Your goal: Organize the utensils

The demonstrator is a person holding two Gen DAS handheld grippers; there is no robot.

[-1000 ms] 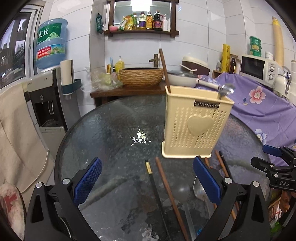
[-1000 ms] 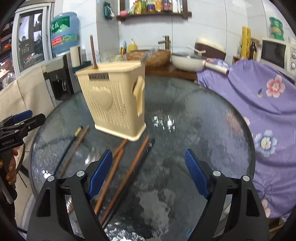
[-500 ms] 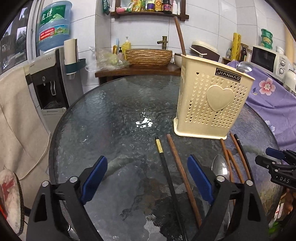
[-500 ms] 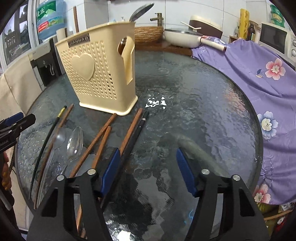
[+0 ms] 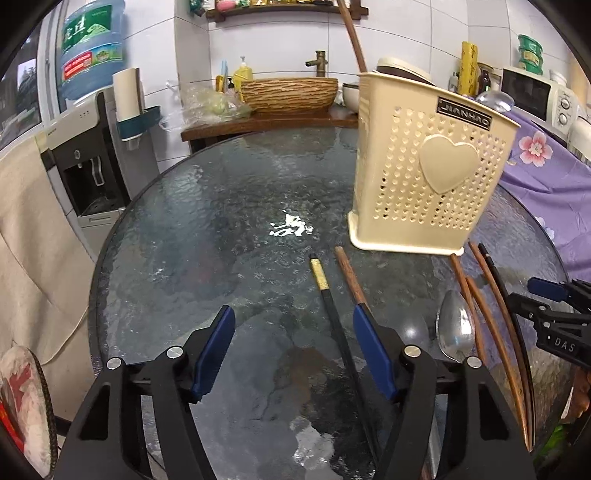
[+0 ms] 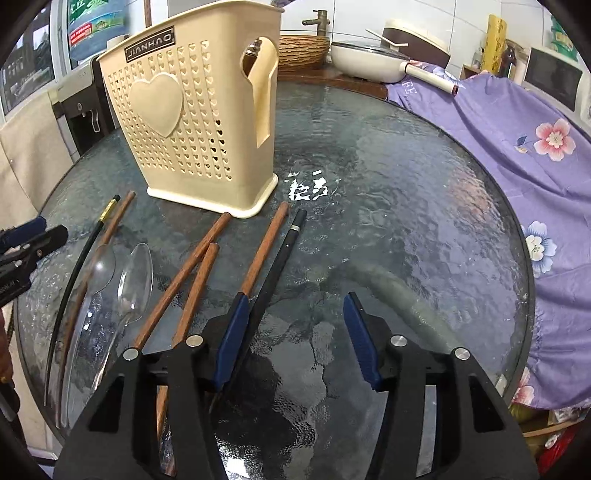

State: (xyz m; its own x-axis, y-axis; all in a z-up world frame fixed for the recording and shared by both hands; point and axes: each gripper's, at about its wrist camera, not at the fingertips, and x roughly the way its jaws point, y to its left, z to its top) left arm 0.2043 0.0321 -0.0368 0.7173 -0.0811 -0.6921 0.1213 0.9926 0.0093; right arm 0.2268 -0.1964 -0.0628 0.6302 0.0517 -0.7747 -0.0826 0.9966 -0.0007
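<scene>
A cream basket (image 5: 424,184) with little heart holes and one big heart is seen standing on the round glass surface (image 5: 207,236). A brown stick (image 5: 352,35) and a spoon bowl (image 5: 495,100) are seen poking out of its top.

The left gripper (image 5: 293,350) is held low over the surface with its jaws wide, and nothing is held in them. A black chopstick with a gold band (image 5: 334,314) is seen lying between its blue pads (image 5: 373,354). A brown chopstick (image 5: 349,275) lies just beside it and runs under the right pad.

The right gripper (image 6: 295,336) is also held low with its jaws wide, and nothing is held. A brown chopstick (image 6: 264,249) and a black chopstick (image 6: 279,260) are seen lying side by side at its left pad. Whether they are touched by the pad cannot be told. Two more brown chopsticks (image 6: 188,273) lie to the left of them, near the basket's foot.

A shiny metal spoon (image 6: 135,280) and a clear spoon (image 6: 98,269) are seen lying further left, side by side. All these things lie flat on the surface in front of the basket.

A purple flowered cloth (image 6: 517,122) is seen hanging at the far side.
</scene>
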